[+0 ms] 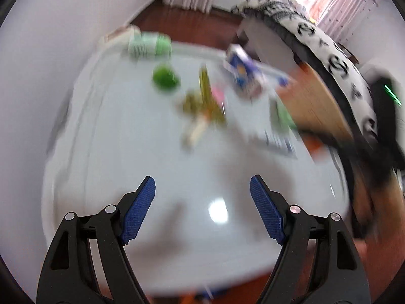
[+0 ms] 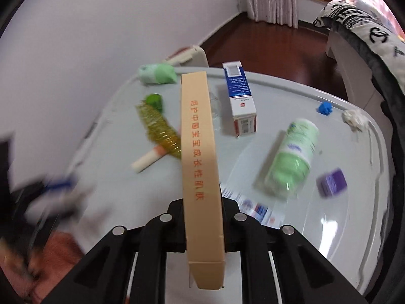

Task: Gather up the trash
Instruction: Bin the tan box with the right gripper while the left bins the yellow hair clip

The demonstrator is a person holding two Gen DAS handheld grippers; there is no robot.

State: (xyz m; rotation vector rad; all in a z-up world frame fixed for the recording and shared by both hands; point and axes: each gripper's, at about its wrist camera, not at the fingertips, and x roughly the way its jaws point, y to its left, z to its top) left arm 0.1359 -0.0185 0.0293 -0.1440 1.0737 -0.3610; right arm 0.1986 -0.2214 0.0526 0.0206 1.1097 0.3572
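Left gripper hangs spread and empty above the white table; gold tinsel lies at eleven o'clock of the tan carton, pinched near one end by the right gripper. The long carton could perhaps pivot and slip.

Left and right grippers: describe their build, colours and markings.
The left gripper has black angular linkage arms with round silver pivot pins and blue pads with a fine ribbed texture. The right gripper shows the same black arms and silver pins; its pads are hidden. No cables or markings visible.
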